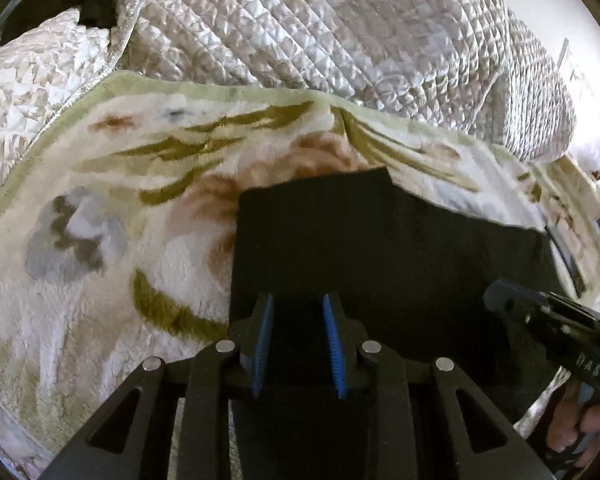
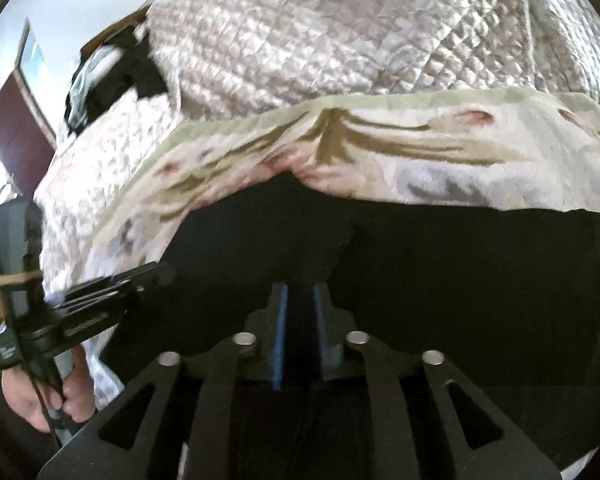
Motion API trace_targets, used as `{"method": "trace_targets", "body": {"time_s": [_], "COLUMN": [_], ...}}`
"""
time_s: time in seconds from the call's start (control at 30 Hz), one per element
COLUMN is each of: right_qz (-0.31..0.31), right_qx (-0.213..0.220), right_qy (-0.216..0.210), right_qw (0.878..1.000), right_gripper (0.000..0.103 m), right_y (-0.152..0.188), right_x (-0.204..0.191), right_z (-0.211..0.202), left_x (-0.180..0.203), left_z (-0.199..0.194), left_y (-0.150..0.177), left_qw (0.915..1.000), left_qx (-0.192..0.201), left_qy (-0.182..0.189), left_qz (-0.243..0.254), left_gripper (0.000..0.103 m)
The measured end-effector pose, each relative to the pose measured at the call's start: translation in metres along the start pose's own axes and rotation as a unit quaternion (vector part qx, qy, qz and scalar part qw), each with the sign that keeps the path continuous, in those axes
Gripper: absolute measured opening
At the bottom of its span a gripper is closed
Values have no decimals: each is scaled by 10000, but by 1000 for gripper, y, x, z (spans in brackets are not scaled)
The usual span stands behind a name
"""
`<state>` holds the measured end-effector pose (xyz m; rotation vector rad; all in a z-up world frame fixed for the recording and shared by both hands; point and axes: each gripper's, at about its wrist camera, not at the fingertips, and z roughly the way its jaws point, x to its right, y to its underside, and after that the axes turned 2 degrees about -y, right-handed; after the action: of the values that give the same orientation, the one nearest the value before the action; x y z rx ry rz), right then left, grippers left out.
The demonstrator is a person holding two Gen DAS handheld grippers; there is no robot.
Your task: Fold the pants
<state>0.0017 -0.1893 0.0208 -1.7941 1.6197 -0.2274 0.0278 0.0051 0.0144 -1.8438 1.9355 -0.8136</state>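
The black pants lie folded into a flat dark slab on a flowered fleece blanket. My left gripper hovers over the slab's near left part. Its blue pads stand apart, and only dark cloth shows behind the gap. The right gripper reaches in from the right over the pants' near right side. In the right wrist view the pants fill the foreground. The right gripper has a narrow gap between its pads, dark cloth beneath; no pinched fold shows. The left gripper points at the pants' left edge.
A quilted silvery bedspread is bunched up behind the blanket. A pillow lies at the far left beside a dark object. A hand holds the left tool, and another hand holds the right one. A dark door stands beyond.
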Motion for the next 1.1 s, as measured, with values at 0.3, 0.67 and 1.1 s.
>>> {"method": "trace_targets", "body": {"time_s": [0.3,0.67,1.1], "right_qz": [-233,-340,-604], "right_qx": [130,-149,-43], "right_qy": [119,348,220], "right_qw": [9996,9987,9979], "right_gripper": [21,20,20], "right_y": [-11,-18,12], "right_x": [-6,-1,-31], "right_z": [-7,32,-14], "left_x": [4,10,19], "left_z": [-4,10,-27], "left_y": [-15,-20,7], "left_qw": [9997,9993,9985], "left_qx": [30,2,70], "left_qy": [-227,-341,-463], "left_qz": [55,157,283], "left_gripper": [30,30,30]}}
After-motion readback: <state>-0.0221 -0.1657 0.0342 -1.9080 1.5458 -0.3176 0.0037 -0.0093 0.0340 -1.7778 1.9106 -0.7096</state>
